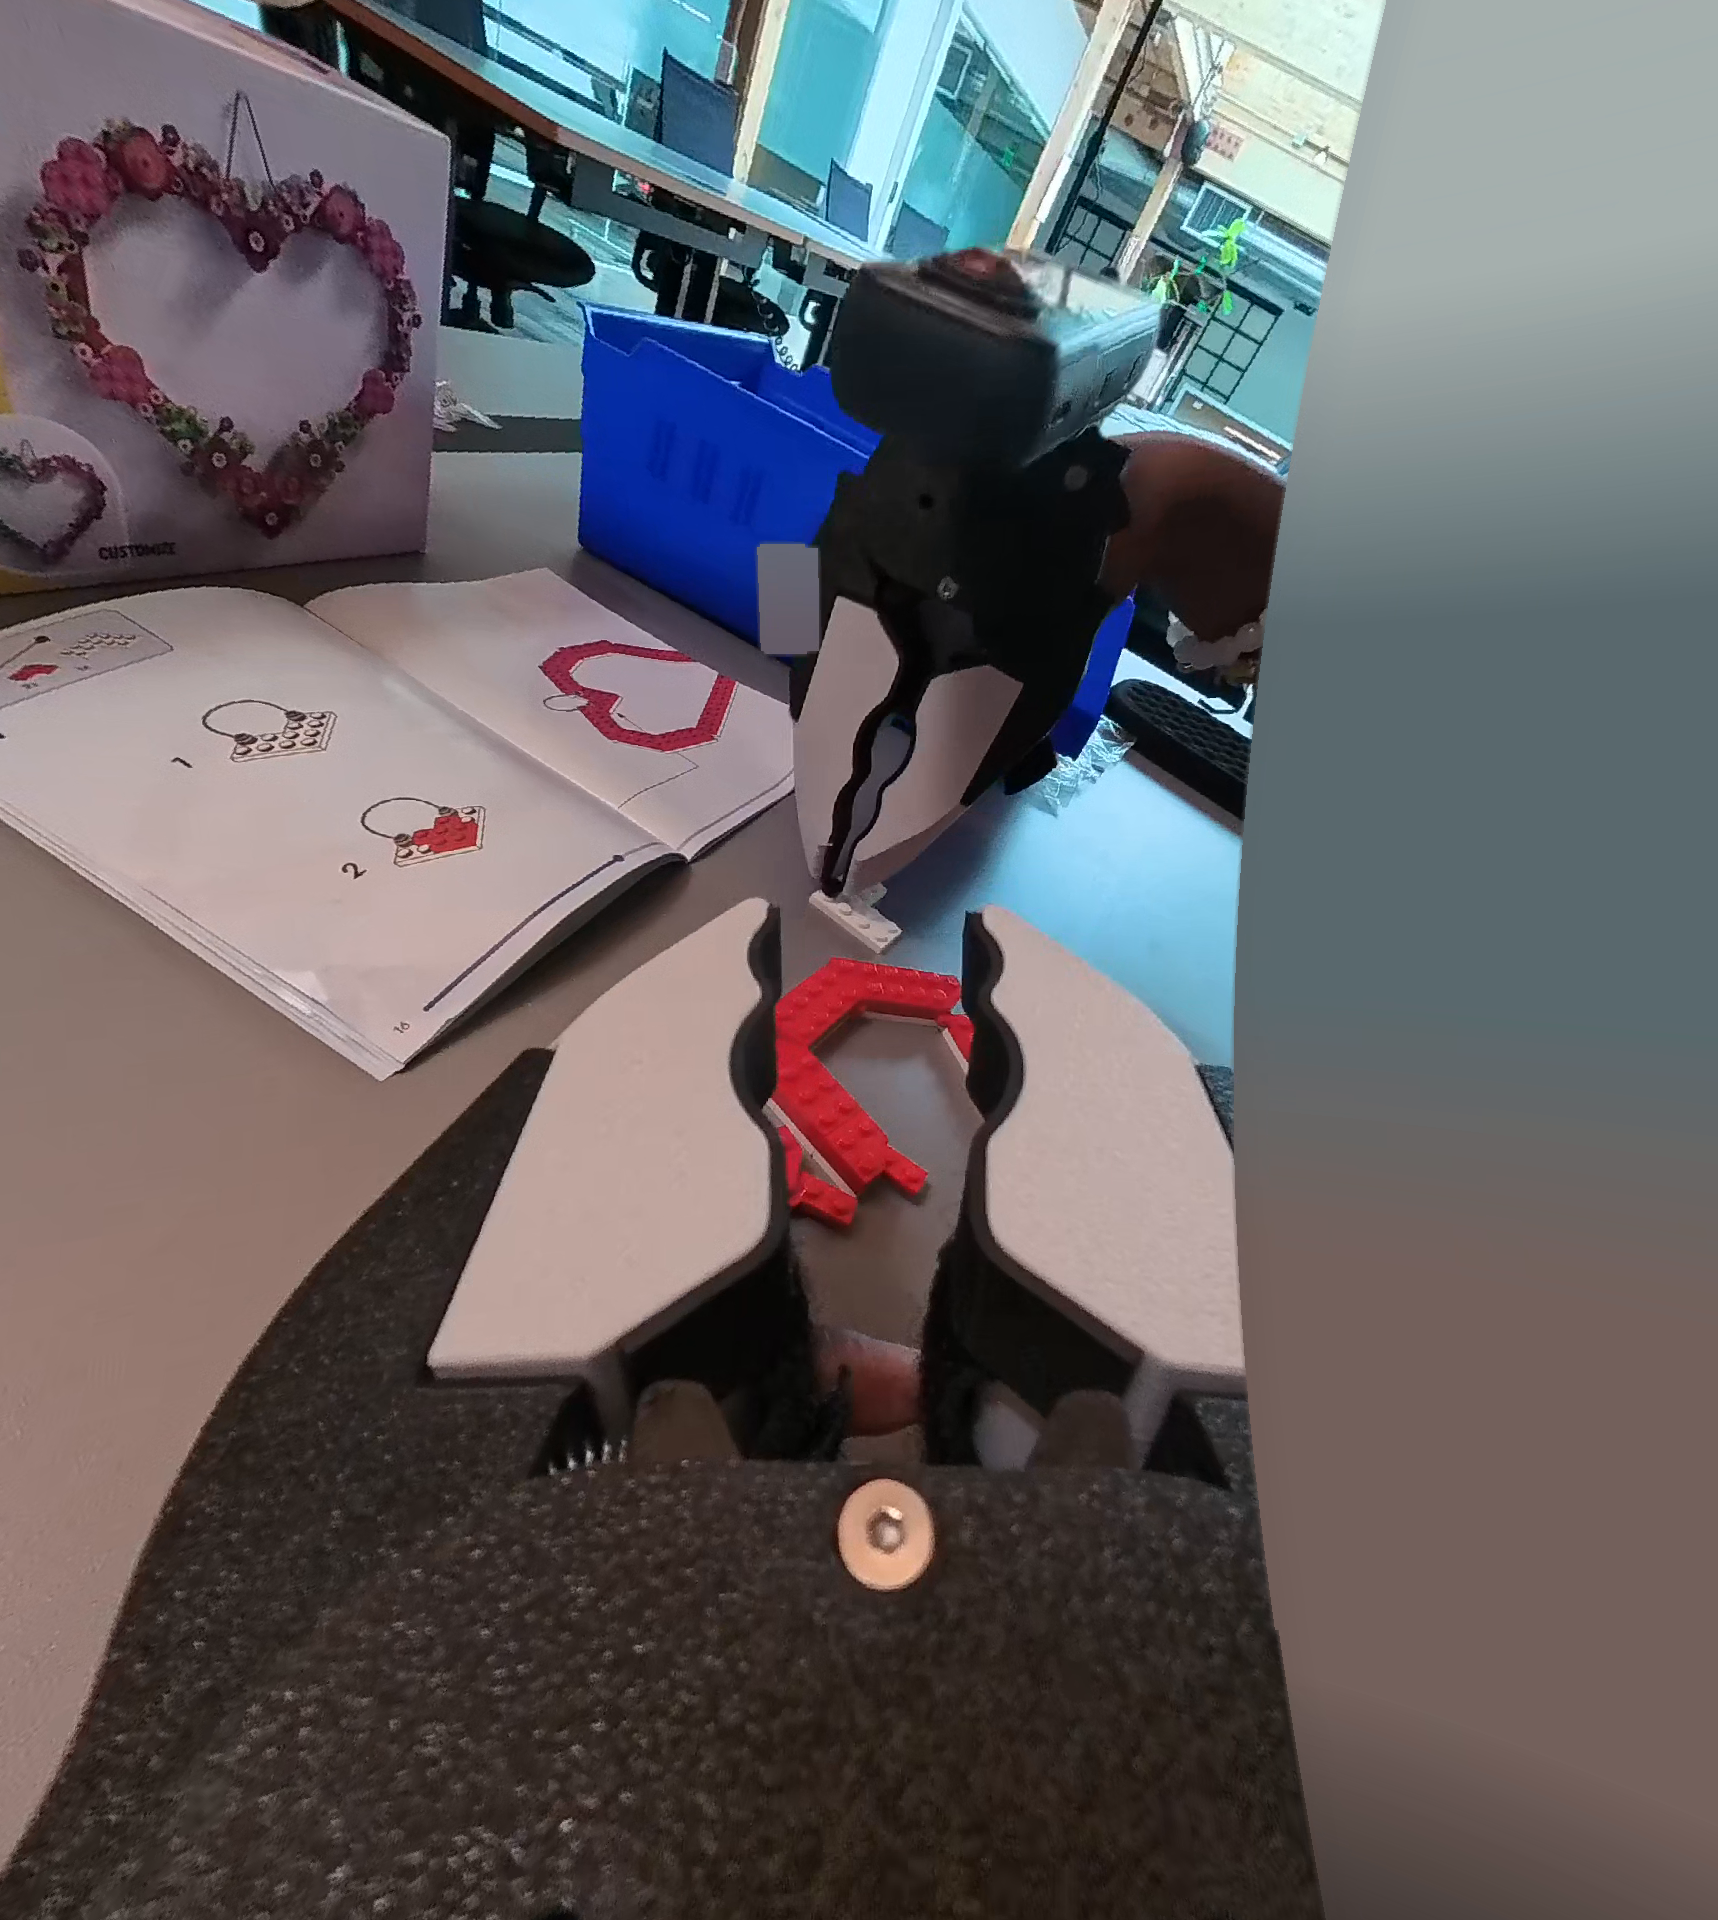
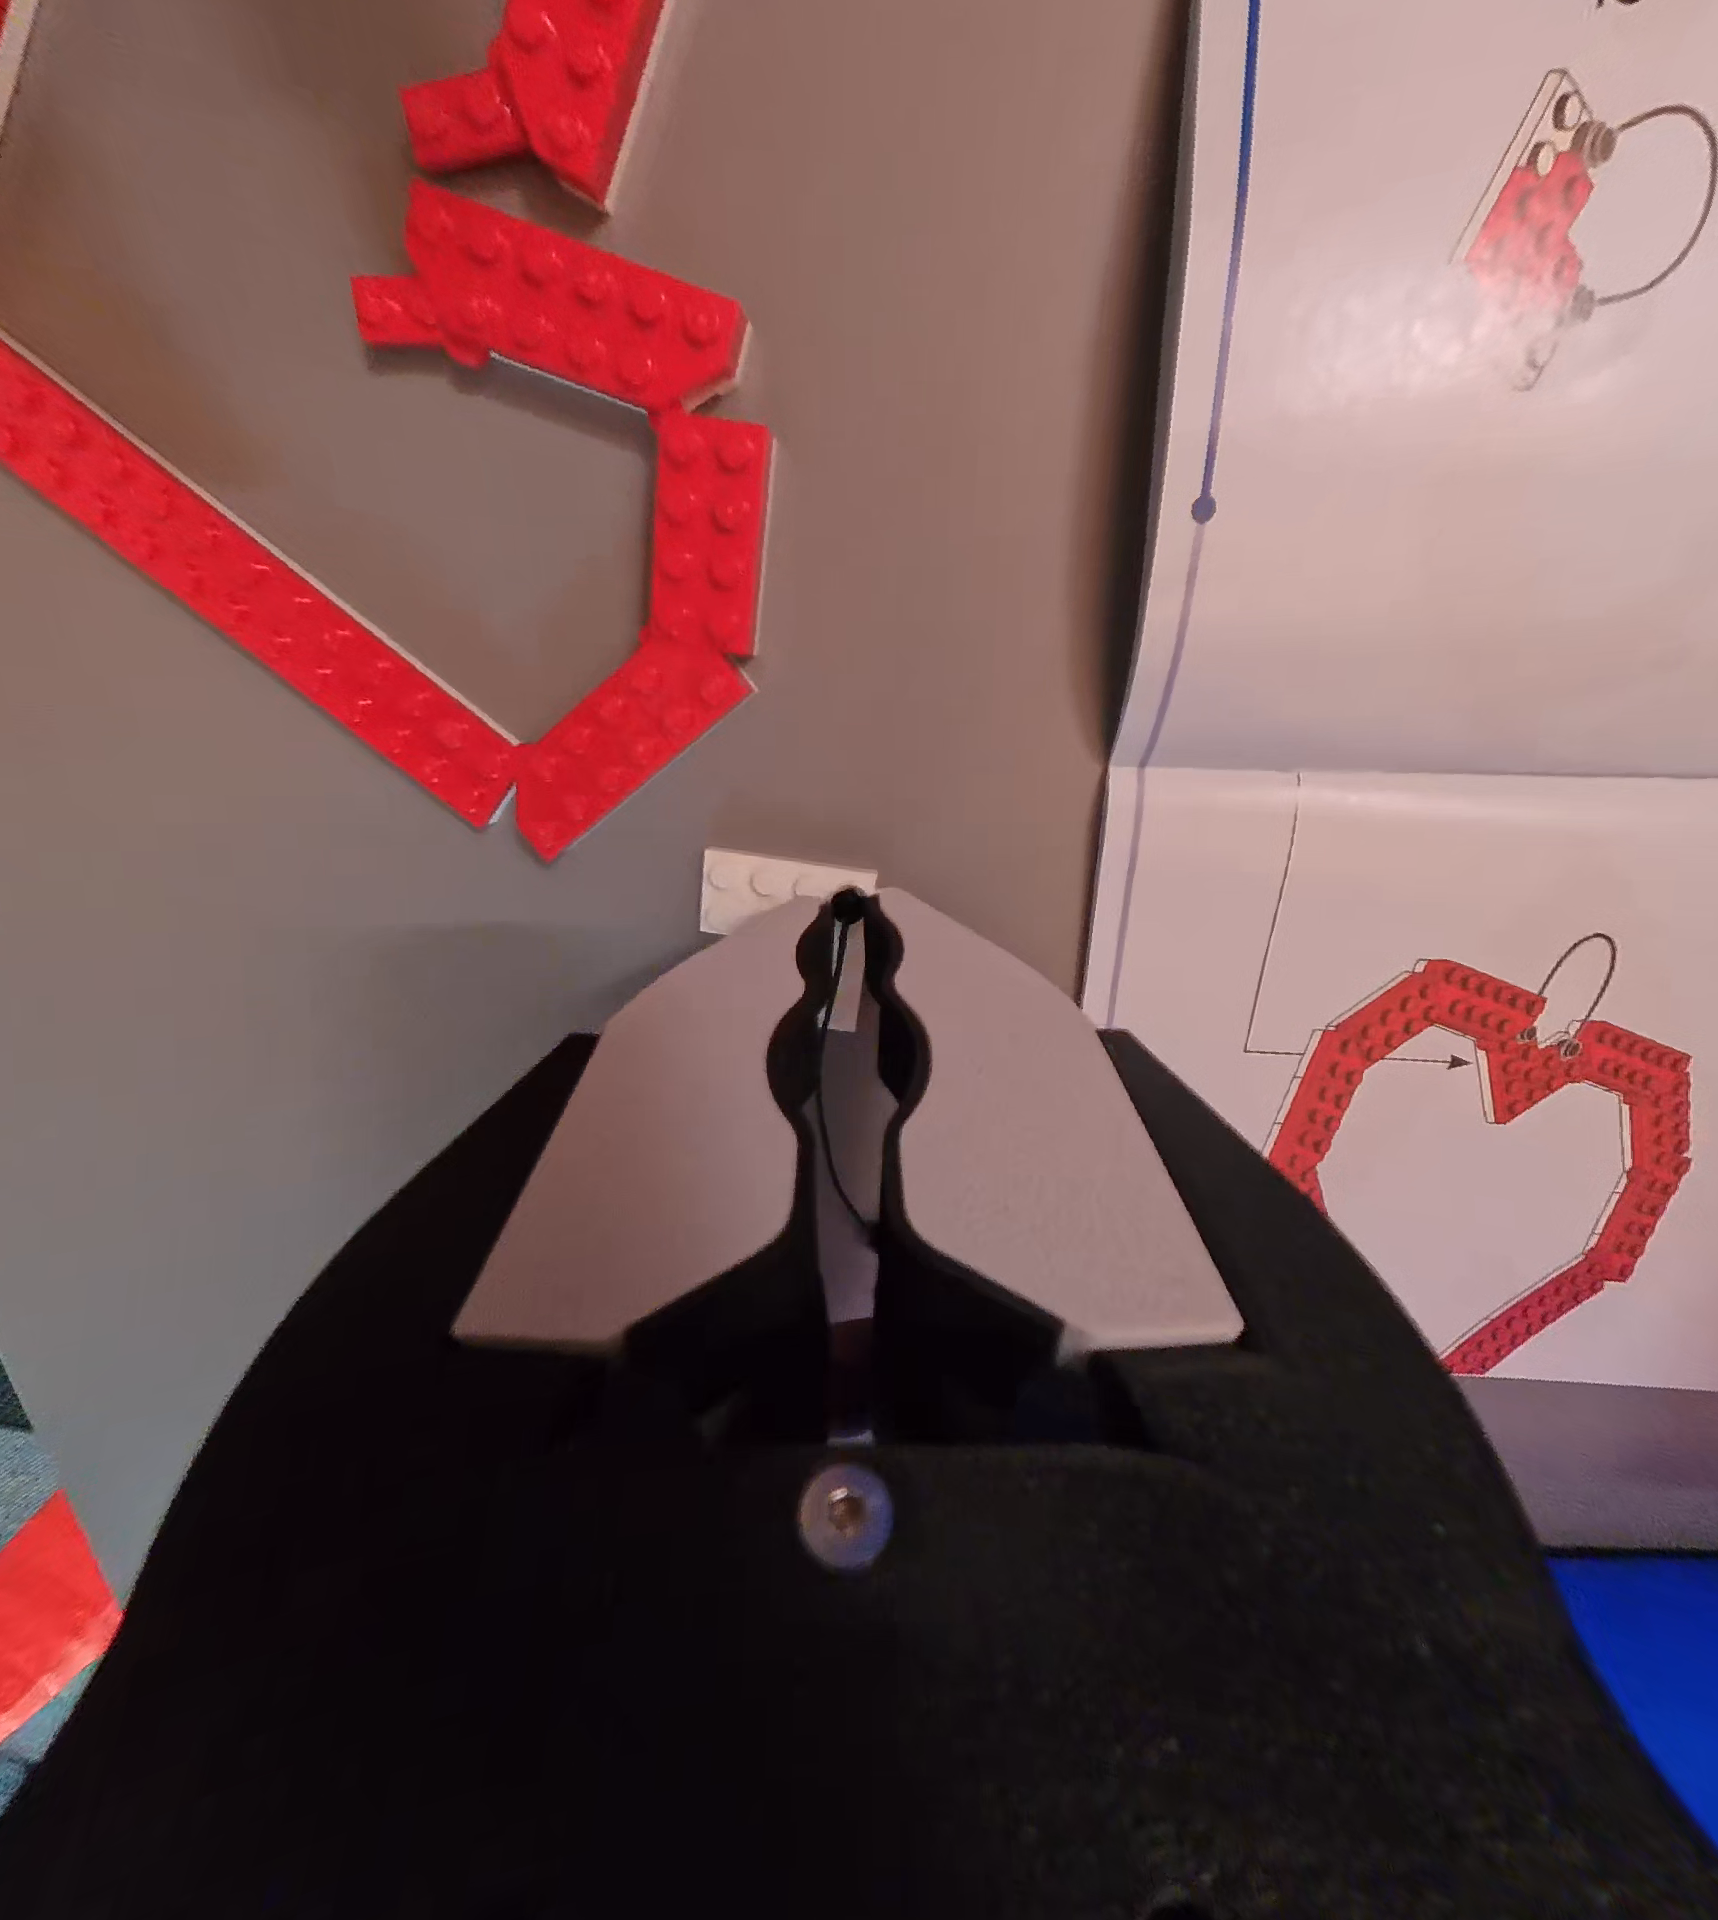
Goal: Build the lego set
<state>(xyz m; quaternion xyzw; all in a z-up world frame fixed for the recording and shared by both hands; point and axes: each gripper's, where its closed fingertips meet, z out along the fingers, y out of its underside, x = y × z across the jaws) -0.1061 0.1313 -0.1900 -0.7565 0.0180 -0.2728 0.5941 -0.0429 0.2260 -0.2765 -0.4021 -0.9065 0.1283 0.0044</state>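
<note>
The right tongs [image 2: 847,906] pinch a black string [image 2: 839,1101] over the white plate [image 1: 857,914]; press its end on. The left tongs [image 1: 870,935] wait wide by the red heart [image 1: 834,1049].

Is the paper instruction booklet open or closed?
Open. The white paper instruction booklet lies spread flat on the grey table, two pages showing.

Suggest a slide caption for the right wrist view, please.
Right gripper, shut on a black cord, over a white plate beside the red heart frame.

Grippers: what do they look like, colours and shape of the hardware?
Both alike: the left gripper and right gripper have a rough black textured body, one silver screw at centre, and two flat light-grey fingers with black wavy scalloped inner edges. The left wrist view shows a black camera block atop the right one.
</note>
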